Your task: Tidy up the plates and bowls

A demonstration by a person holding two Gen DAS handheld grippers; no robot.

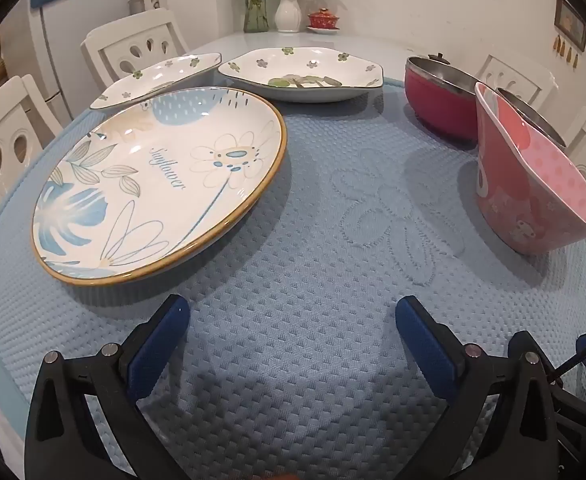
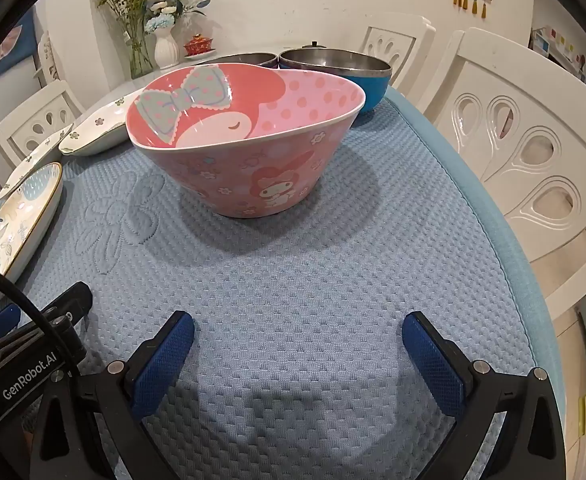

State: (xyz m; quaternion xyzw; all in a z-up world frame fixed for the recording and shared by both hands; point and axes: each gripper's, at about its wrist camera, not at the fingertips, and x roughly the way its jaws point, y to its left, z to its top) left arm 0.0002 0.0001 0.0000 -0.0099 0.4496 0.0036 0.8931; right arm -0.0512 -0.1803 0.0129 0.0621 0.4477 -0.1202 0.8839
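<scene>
Pink cartoon bowl (image 2: 249, 140), upright, w/ bow print.

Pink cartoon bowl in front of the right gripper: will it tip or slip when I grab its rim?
The pink bowl looks like light melamine. Its narrow base under a wide, uneven rim suggests it may tip if pushed high. The glossy wall may slip, so pinch the rim firmly.
</scene>
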